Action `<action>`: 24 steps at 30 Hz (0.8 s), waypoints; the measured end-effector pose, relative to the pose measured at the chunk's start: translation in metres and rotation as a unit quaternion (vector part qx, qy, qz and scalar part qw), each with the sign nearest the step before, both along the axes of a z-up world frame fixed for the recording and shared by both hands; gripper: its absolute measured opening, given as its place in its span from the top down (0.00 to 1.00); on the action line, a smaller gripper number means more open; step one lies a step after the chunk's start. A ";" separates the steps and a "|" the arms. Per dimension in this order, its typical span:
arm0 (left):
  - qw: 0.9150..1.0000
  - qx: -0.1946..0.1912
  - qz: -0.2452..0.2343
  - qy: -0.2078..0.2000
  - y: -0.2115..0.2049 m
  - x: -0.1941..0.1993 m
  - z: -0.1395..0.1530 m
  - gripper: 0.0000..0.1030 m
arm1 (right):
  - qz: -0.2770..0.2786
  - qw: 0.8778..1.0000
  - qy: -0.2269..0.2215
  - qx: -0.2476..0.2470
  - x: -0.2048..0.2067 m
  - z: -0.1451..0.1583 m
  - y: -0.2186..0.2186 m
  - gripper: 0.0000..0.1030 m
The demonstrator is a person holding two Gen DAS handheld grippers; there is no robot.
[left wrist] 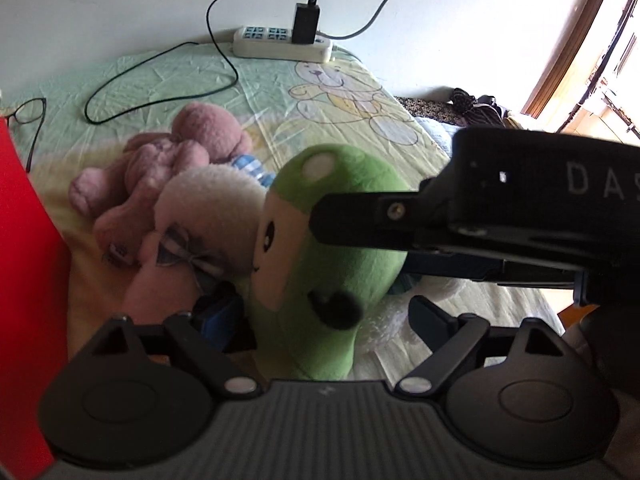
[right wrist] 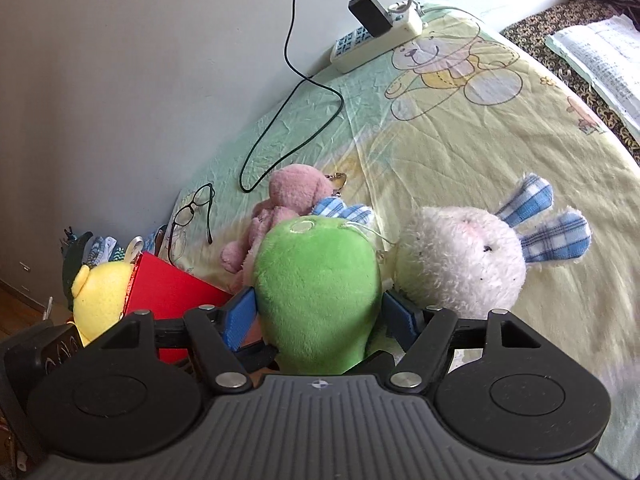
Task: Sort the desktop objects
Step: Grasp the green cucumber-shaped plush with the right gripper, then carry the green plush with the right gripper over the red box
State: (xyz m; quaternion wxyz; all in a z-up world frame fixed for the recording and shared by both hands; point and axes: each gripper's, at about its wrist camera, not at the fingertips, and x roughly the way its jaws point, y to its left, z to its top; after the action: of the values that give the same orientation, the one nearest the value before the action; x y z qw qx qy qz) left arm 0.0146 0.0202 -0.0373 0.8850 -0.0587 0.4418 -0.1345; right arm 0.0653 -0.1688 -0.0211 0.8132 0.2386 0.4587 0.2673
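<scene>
While the green plush toy (right wrist: pixel 316 280) sits squarely between the blue pads (right wrist: pixel 240 316) of the right gripper (right wrist: pixel 320 316), that grip looks firm: the jaws are closed onto its lower body on both sides, and its long axis runs straight out along the fingers, away from the camera. So the toy is up off the cartoon-bear bedsheet (right wrist: pixel 460 152), at the near edge of the pile, with the white bunny (right wrist: pixel 460 264) just to its right and the pink plush (right wrist: pixel 280 208) just beyond it. To the near left waits the red box (right wrist: pixel 168 288), a yellow plush (right wrist: pixel 104 292) beside or in it; I'd judge the carry goes left, toward that box. From the left wrist view, the left gripper (left wrist: pixel 320 320) is close under the same toy, jaws spread wide and gripping nothing, though its right fingertip is partly hidden behind the green fabric. The right arm clearly has the job. Farther off lie spectacles (right wrist: pixel 192 212), a black cable (right wrist: pixel 292 120) and a power strip (right wrist: pixel 376 40) against the wall. Whether the box has room is hard to tell; its opening is cut off in both views.
</scene>
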 end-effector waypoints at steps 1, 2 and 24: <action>1.000 0.001 -0.002 -0.002 -0.001 0.001 -0.002 0.12 | 0.000 1.000 0.007 0.007 0.001 -0.002 -0.002 0.29; 1.000 0.000 -0.004 -0.002 -0.002 0.001 -0.003 0.11 | 0.002 1.000 0.013 0.016 0.004 -0.004 -0.004 0.29; 0.999 -0.008 -0.034 0.010 -0.002 -0.020 0.015 0.18 | 0.057 0.994 0.017 0.087 -0.022 0.010 -0.027 0.41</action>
State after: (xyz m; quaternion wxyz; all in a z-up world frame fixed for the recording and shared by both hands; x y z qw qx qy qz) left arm -0.0053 0.0177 -0.0224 0.8747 -0.0523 0.4516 -0.1678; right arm 0.0437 -0.1954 -0.0109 0.7648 0.2867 0.4606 0.3476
